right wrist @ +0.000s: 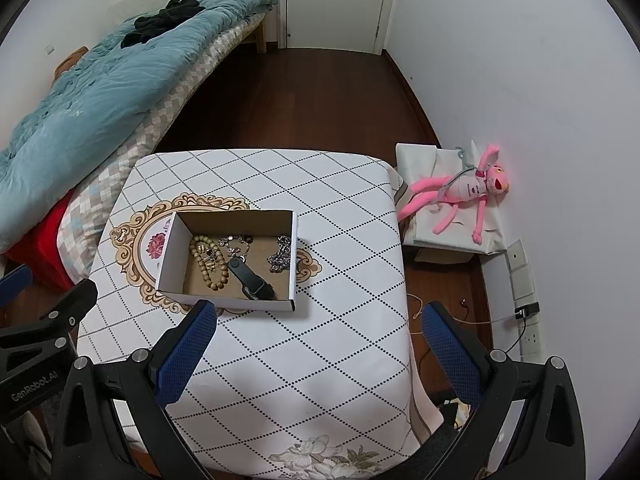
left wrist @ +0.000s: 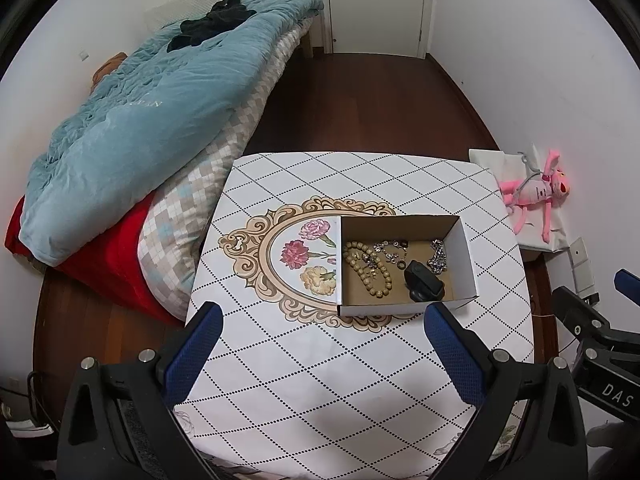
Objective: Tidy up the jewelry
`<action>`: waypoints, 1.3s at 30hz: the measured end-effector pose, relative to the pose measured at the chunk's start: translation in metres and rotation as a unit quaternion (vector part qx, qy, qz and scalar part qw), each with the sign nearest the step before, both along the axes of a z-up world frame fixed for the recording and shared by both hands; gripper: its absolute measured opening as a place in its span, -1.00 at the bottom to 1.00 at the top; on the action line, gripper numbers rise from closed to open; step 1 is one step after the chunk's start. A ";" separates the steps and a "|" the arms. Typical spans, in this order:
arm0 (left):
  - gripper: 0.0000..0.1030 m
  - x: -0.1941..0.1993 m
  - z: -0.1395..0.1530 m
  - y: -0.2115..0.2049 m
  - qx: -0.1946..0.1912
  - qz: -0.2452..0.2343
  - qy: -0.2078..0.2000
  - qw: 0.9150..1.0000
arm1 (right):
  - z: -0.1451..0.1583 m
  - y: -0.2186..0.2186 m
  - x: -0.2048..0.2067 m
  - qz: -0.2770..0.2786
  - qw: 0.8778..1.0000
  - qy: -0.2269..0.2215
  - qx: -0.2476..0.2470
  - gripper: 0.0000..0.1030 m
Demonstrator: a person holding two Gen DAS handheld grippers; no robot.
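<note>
An open cardboard box (left wrist: 466,254) (right wrist: 170,248) stands on the patterned table (left wrist: 320,360) (right wrist: 320,360). Inside lie a wooden bead bracelet (left wrist: 366,268) (right wrist: 208,264), a thin silver bracelet (left wrist: 390,250) (right wrist: 236,242), a silver chain (left wrist: 438,256) (right wrist: 282,256) and a black band (left wrist: 422,286) (right wrist: 252,278). My left gripper (left wrist: 324,320) is open and empty, just short of the box's near wall. My right gripper (right wrist: 320,318) is open and empty, to the right of the box's near corner.
A bed with a blue duvet (left wrist: 132,120) (right wrist: 88,92) runs along the left of the table. A pink plush toy (left wrist: 540,192) (right wrist: 464,196) lies on a white box by the right wall. Dark wood floor (left wrist: 360,104) and a white door (left wrist: 376,0) lie beyond.
</note>
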State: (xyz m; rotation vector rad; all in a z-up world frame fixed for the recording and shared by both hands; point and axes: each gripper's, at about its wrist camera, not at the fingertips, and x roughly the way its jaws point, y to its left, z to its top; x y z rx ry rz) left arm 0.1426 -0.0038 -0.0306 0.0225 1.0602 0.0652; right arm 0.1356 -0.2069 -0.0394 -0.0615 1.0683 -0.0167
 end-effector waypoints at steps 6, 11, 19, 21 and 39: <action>1.00 0.000 0.000 0.001 0.000 0.000 0.000 1.000 | 0.002 0.001 0.002 0.003 1.000 0.001 0.000 1.00; 1.00 -0.001 0.001 0.001 0.000 0.001 -0.001 1.000 | 0.004 0.000 0.003 0.003 1.000 0.001 0.000 1.00; 1.00 -0.001 0.002 0.001 0.000 0.001 -0.002 1.000 | 0.005 0.000 0.002 0.005 1.000 0.001 -0.001 1.00; 1.00 -0.001 0.002 0.001 0.000 0.001 -0.002 1.000 | 0.004 -0.001 0.002 0.005 1.000 0.002 0.000 1.00; 1.00 -0.003 0.008 -0.001 0.000 0.001 -0.004 1.000 | 0.004 -0.007 0.002 0.003 1.000 0.000 -0.003 1.00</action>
